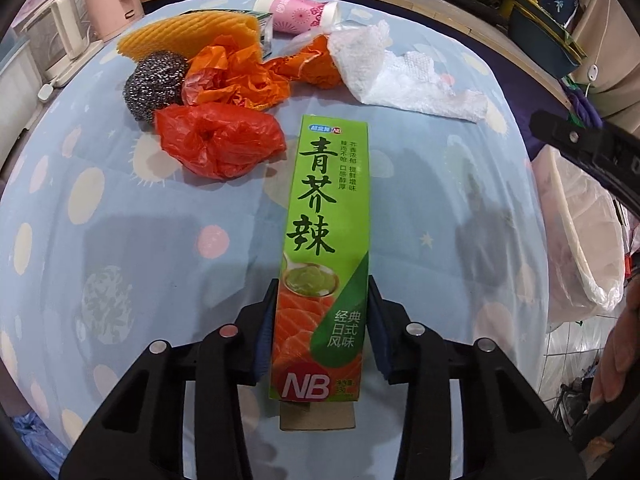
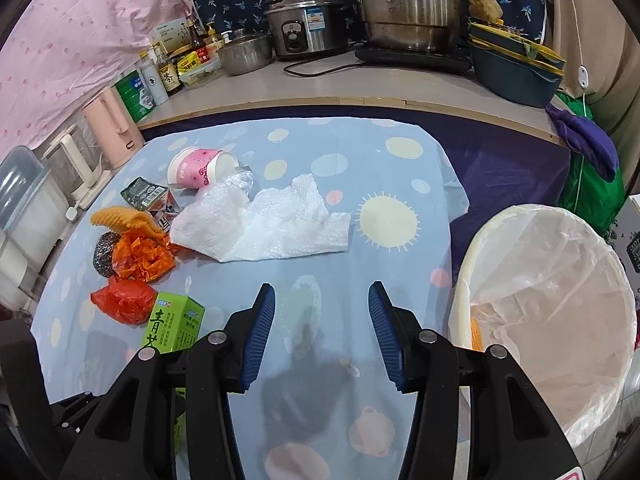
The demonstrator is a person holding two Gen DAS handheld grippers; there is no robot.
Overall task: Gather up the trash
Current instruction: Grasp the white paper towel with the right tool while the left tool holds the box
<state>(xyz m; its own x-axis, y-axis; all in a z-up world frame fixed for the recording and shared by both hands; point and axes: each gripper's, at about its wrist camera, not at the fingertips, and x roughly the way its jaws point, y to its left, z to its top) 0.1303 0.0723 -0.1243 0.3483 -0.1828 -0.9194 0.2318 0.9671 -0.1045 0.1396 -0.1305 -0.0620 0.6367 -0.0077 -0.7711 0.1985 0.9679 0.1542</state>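
We read the left gripper (image 1: 322, 328) as closed on the lower end of the green wasabi carton (image 1: 326, 256), which lies at frame centre on the tablecloth (image 1: 120, 220); the right gripper (image 2: 322, 332) stands part-open and empty. We judge the carton light, stiff but crushable, with glossy faces, so a grip across its long side walls suits it. The cloth is soft and wrinkled, and the lined bin (image 2: 560, 280) sits at the right edge.

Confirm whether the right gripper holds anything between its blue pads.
No: the right gripper stands open, with only the blue patterned tablecloth showing between its pads.
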